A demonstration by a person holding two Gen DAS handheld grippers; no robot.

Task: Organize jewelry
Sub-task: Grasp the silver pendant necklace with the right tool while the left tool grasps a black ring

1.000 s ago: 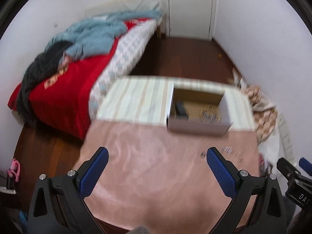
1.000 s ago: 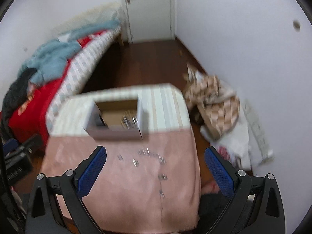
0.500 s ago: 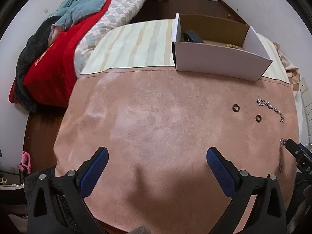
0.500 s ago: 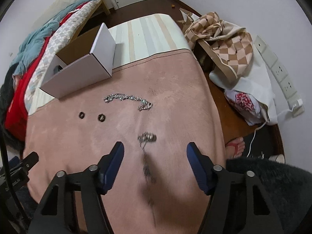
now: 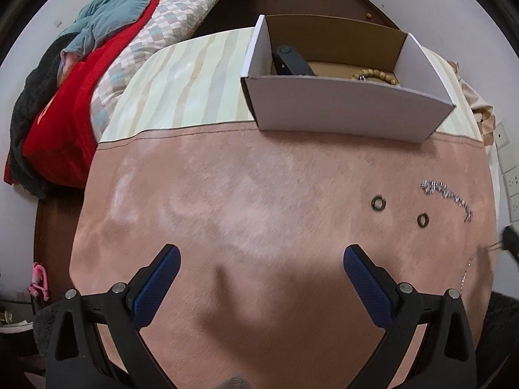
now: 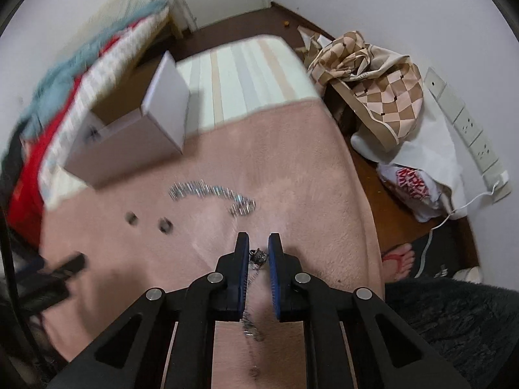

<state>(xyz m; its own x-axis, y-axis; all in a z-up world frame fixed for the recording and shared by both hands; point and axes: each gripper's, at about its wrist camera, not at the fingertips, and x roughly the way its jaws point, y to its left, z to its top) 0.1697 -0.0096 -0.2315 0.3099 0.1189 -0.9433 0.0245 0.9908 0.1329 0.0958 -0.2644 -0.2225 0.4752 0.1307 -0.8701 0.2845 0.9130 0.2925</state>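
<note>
Right wrist view: the right hand-held gripper (image 6: 258, 243) has just been closing on a thin chain necklace (image 6: 257, 256) lying on the desk (image 6: 308, 168) (pads nearly together); next, lift it toward the white box (image 6: 129, 142).

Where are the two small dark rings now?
In the left wrist view the two rings lie side by side on the pink cloth, right of centre, between the white box and the silver chain.

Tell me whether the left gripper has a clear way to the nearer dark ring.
Probably yes: the left gripper stands open over bare pink cloth, and nothing lies between it and the nearer dark ring.
</note>
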